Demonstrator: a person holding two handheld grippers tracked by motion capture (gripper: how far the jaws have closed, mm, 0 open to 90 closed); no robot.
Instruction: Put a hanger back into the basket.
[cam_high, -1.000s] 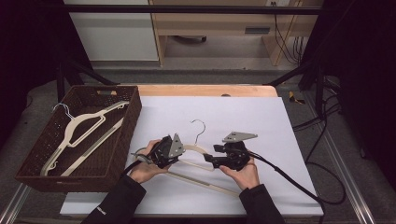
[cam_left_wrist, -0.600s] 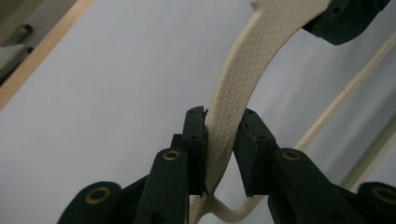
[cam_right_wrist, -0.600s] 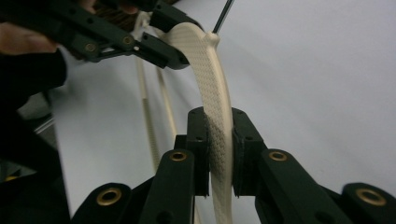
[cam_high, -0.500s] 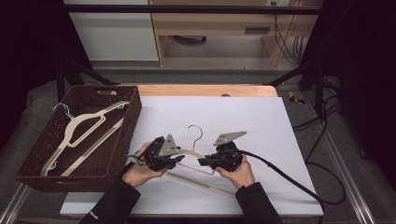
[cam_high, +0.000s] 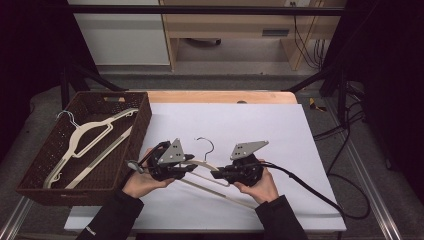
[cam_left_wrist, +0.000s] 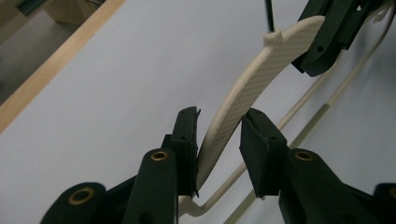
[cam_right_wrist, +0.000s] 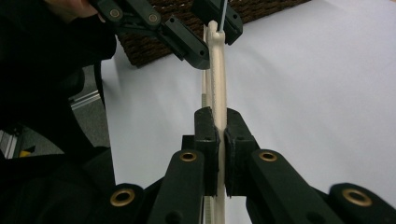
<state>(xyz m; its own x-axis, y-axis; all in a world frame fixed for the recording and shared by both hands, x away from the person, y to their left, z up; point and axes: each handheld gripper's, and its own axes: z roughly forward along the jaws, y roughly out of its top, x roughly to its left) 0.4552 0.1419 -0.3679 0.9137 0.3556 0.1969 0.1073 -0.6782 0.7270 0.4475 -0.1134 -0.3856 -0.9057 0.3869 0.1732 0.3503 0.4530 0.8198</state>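
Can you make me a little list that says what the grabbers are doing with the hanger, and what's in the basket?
Held thing: cream hanger with a metal hook, between both grippers
Right gripper: shut on the hanger's arm
Left gripper: jaws around the other arm, one pad touching, a gap at the other; they have just been closing
Basket: brown wicker, at the table's left edge
In the basket: two more cream hangers
Table cover: white sheet
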